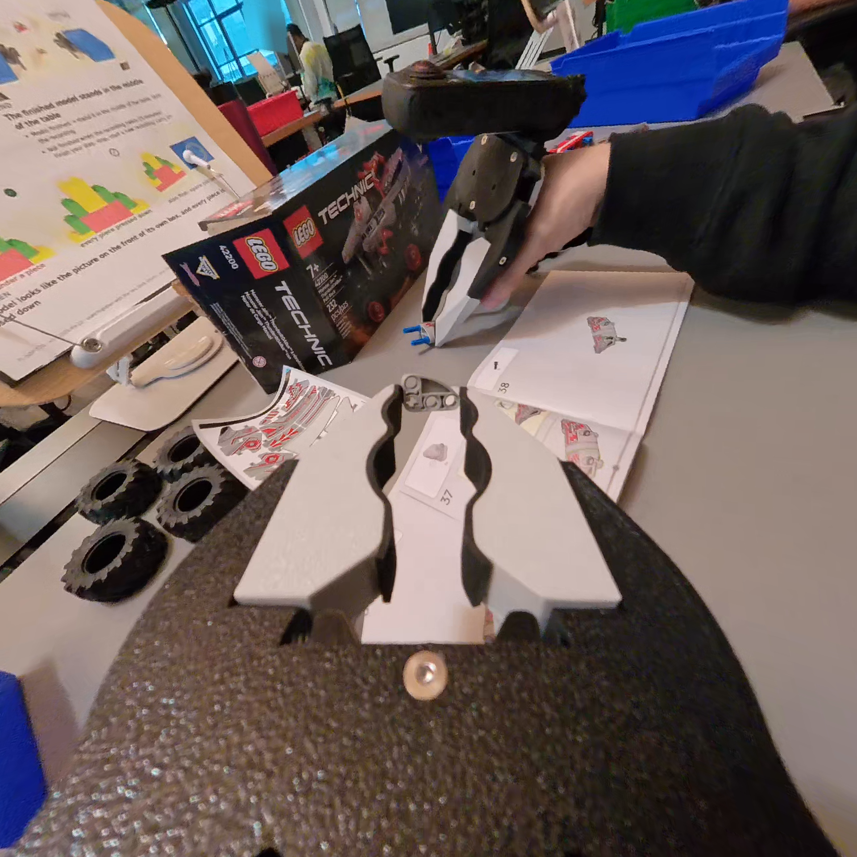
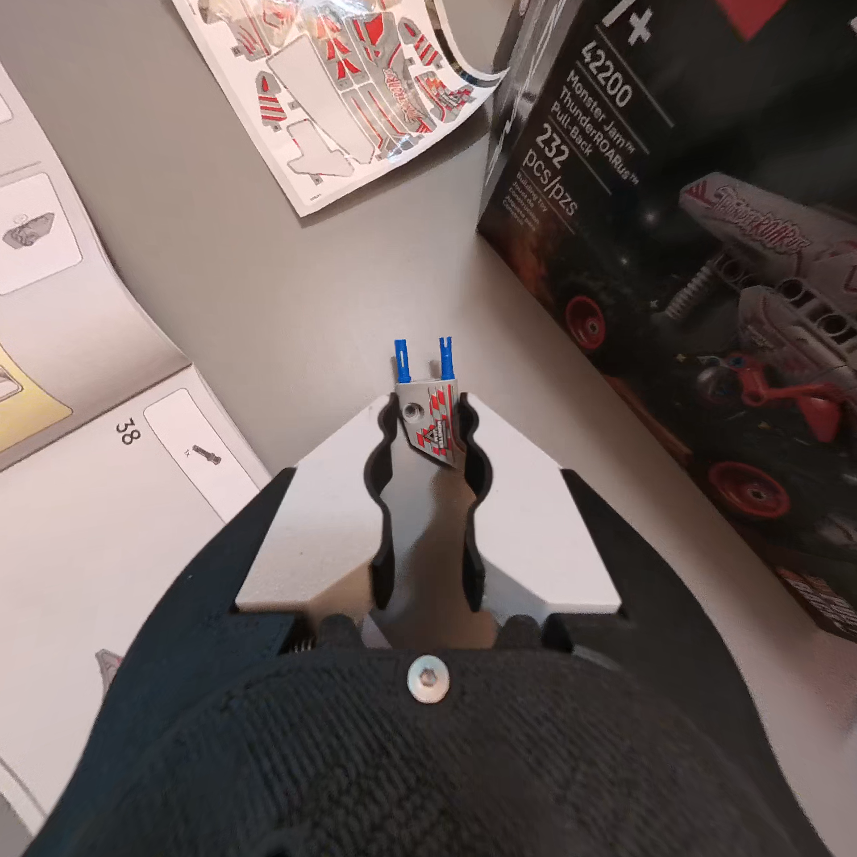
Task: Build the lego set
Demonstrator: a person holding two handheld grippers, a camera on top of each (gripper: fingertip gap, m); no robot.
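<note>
We were mid-build: our right gripper (image 2: 429,417) pinched a stickered panel (image 2: 431,429), left gripper (image 1: 429,399) nipped a grey connector (image 1: 429,394), tyres (image 1: 120,487) unfitted

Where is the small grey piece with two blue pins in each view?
Left wrist view: centre, at the right gripper's tips, beside the box, grey piece with blue pins.
Right wrist view: centre, between the fingertips.
Shared landmark: the black box.
</note>
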